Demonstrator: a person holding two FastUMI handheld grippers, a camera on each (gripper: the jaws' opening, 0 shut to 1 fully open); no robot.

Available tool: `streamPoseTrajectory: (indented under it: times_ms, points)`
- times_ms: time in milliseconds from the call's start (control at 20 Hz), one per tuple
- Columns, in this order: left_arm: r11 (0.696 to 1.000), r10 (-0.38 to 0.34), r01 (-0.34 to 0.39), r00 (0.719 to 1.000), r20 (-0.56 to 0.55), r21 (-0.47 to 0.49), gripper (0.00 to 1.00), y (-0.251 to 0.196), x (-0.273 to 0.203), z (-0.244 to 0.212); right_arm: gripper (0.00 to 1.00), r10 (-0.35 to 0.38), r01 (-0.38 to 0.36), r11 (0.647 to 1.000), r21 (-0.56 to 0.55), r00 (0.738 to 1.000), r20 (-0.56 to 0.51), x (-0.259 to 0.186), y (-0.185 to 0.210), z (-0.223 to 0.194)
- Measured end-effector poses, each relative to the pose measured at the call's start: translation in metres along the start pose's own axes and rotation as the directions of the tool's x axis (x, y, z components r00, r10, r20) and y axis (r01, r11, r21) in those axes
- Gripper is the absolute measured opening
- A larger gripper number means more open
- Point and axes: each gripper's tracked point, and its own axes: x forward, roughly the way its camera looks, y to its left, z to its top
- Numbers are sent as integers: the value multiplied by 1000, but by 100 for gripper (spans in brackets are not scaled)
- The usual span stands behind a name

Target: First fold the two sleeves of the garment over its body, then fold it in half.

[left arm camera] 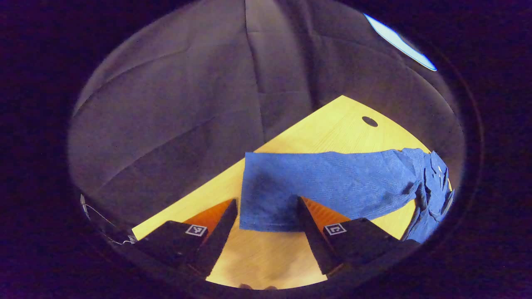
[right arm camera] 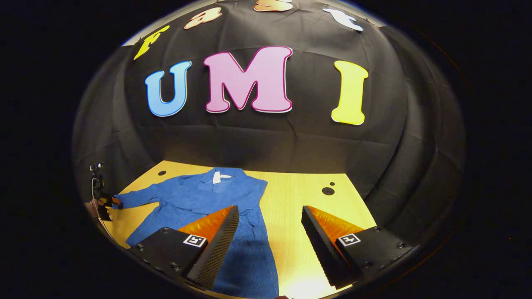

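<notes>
Booth wall: black cloth, creased and hanging in folds, closing in behind the table on every side seen.
Table: pale yellow wood, smooth, with small round dark holes near its far edge; in the left gripper view one corner points toward the cloth.
Light: bright strip high at the upper right of the left gripper view.
Garment: blue knit top, lying flat on the table, collar toward the wall, white tag at the neck; the body runs down toward the right gripper view's camera.
Sleeve: one blue sleeve stretched out sideways on the wood, cuff end square and flat.
Left claw: fingers spread wide, the sleeve's cuff end lying between them.
Right claw: fingers spread wide, low over the garment's lower body and bare table.
</notes>
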Motion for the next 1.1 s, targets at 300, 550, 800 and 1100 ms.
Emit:
streamPoseTrajectory:
  times_ms: [300,550,800,1100]
  points:
    - [991,-69,70,998,-15,116,46,-33,4,-1,98,-5,6,1000,28,1000,-13,7,-1,-5]
    - [993,-96,95,995,3,76,0,-42,2,1,98,-9,9,1000,17,1000,-7,8,-5,-3]
    - [993,-114,112,992,55,41,0,-51,-20,21,98,-28,28,999,31,1000,2,7,-16,1]
    - [947,-319,297,923,217,125,0,-145,-101,76,98,-46,46,999,6,999,-3,7,-29,-8]
